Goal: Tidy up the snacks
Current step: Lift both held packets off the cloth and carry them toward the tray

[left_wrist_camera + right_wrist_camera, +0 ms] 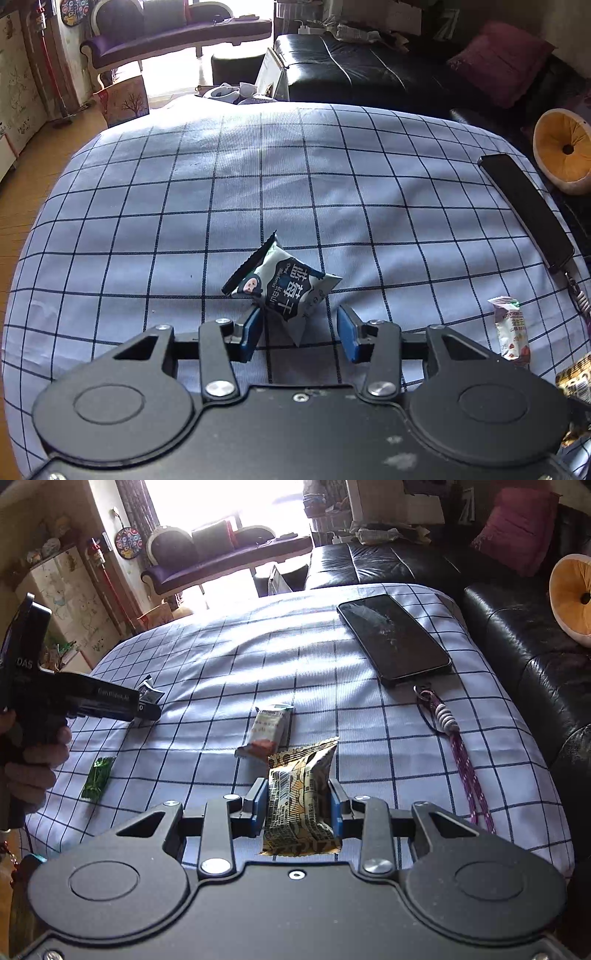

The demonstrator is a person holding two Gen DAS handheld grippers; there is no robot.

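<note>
Right wrist: right gripper (298, 805) pinching yellow snack pack (301, 801). Left gripper (299, 332) spread, blue snack pack (282, 286) touching its left pad only.

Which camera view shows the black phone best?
The right wrist view shows the black phone best: its whole cracked screen faces the camera on the checked cloth. The left wrist view shows the phone only at the right edge, at a flat angle, as a dark strip without screen detail.
</note>
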